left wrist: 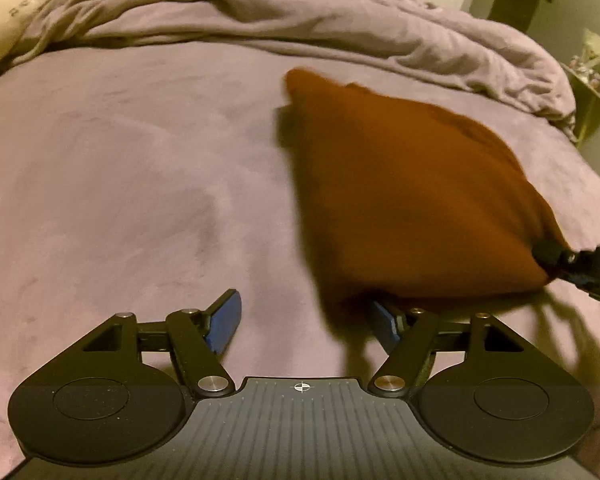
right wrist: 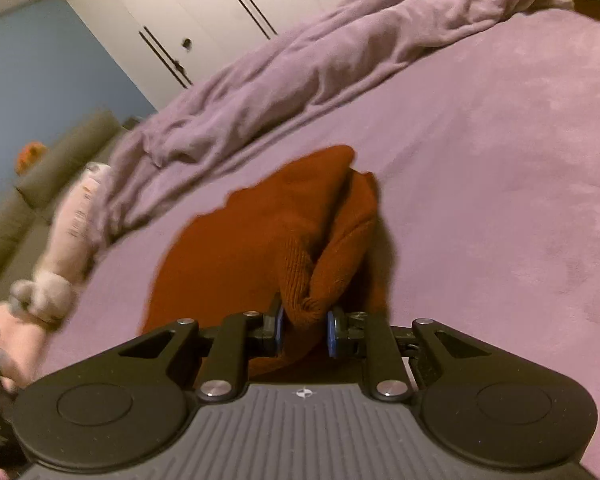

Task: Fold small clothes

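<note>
A rust-orange knit garment (left wrist: 412, 196) hangs blurred above the purple bed (left wrist: 140, 184), pinched at its right corner by my right gripper (left wrist: 550, 258). My left gripper (left wrist: 304, 320) is open and empty; its blue pads (left wrist: 225, 326) are spread wide, and the garment's lower edge hangs over the right pad. In the right wrist view my right gripper (right wrist: 304, 330) is shut on a bunched fold of the garment (right wrist: 260, 240), which hangs in front of it over the bed (right wrist: 500, 200).
A rumpled purple duvet (left wrist: 340, 16) lies along the far side of the bed. A pale plush toy (right wrist: 68, 240) lies at the bed's left edge. White wardrobe doors (right wrist: 220, 12) and a blue wall stand behind.
</note>
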{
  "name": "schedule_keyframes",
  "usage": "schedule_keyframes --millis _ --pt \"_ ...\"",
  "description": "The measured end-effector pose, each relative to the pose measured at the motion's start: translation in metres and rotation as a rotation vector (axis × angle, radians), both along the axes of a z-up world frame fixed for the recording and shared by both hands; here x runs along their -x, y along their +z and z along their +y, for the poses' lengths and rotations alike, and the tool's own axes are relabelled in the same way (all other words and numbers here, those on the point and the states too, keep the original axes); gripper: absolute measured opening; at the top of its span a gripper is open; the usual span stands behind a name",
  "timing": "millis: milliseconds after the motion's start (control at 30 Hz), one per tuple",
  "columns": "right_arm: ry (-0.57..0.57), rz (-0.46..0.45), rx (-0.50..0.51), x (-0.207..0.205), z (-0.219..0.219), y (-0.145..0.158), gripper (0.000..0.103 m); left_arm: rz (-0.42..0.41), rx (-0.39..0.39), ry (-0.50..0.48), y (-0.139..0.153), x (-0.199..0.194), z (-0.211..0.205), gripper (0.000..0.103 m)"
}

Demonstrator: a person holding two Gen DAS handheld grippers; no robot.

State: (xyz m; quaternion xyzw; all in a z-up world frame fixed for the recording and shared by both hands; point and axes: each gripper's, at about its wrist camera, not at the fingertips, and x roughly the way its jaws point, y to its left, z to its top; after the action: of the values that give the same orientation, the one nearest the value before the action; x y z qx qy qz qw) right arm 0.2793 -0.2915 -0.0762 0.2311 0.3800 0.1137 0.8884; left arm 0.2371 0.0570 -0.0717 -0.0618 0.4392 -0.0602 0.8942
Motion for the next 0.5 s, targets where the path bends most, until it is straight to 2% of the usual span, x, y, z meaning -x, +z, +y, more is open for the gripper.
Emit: schedule_keyframes --millis 100,200,300,367,467,500 --pt "0.019 -0.011 0.043 0.002 -0.001 -0.002 0.022 0.001 0.024 0.024 0.012 0.009 0.015 0.074" --pt "-0.026 -0.015 0.111 0.007 -0.005 0.017 0.044 -0.068 0.016 0.063 0.034 0.015 0.029 0.075" --pt "-0.074 -0.102 0.196 0.013 -0.002 0.043 0.045 -0.118 0.059 0.110 0.053 0.001 0.035 0.079" --pt "-0.023 -0.167 0.241 0.009 0.012 0.057 0.045 -0.130 0.088 0.140 0.059 -0.014 0.028 0.083" --pt "0.088 -0.204 0.299 -0.010 0.047 0.059 0.042 -0.139 0.156 0.141 0.060 -0.043 0.010 0.091" --pt "0.112 -0.212 0.330 -0.017 0.057 0.056 0.037 -0.131 0.175 0.143 0.057 -0.054 0.005 0.091"
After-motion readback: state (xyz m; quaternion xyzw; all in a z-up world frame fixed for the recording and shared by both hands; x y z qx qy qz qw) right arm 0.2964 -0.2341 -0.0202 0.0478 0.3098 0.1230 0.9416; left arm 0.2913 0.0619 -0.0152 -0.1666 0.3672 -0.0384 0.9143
